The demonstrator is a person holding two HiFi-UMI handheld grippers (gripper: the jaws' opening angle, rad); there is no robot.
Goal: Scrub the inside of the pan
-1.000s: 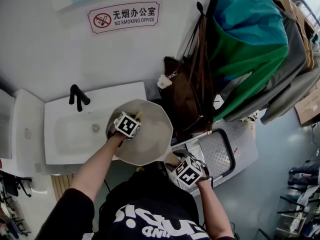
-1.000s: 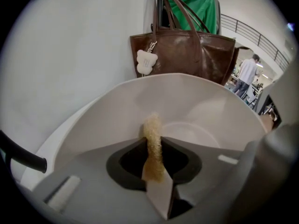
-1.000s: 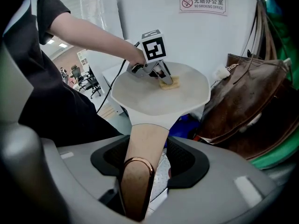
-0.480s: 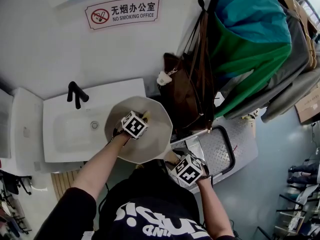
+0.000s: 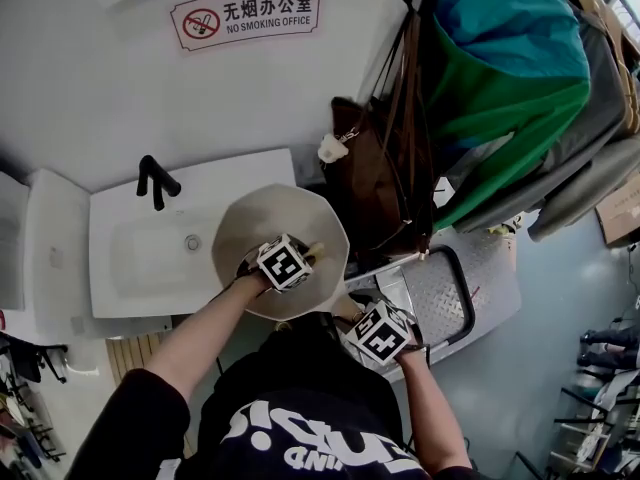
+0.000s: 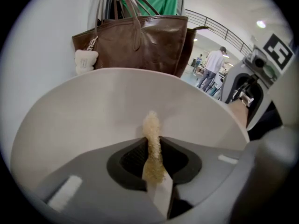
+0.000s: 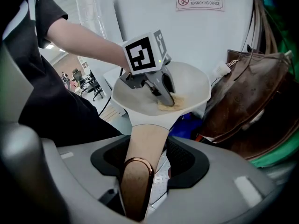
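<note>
1. Left tool (image 6: 152,166): jaws clamped on a thin yellow sponge (image 6: 151,141). It sits edge-on between them, with its tip poking out past the jaws.
2. In the right gripper view the sponge lies against the inside surface of the pan (image 7: 191,85), under the left tool's jaws. The contact is on the side of the bowl nearest the bag.
3. Right tool (image 7: 144,158): jaws closed on the pan's tan handle (image 7: 142,141). The handle's copper-rimmed end points back toward the camera.
4. The pan is pale beige, wide and shallow. It is held off any surface by the handle alone, with its open side up.
5. Head view: the pan overlaps the right end of a white sink (image 5: 130,268). A black faucet (image 5: 155,186) stands at the sink's rear edge.
6. A brown bag (image 5: 375,183) hangs just beside the pan's far rim, with a small white plush charm (image 6: 85,61) on it.
7. Green and teal garments (image 5: 500,98) hang to the right of the bag.
8. A no-smoking sign (image 5: 247,13) is on the wall above the sink.
9. A metal tread plate (image 5: 445,303) lies on the floor below the right tool.
</note>
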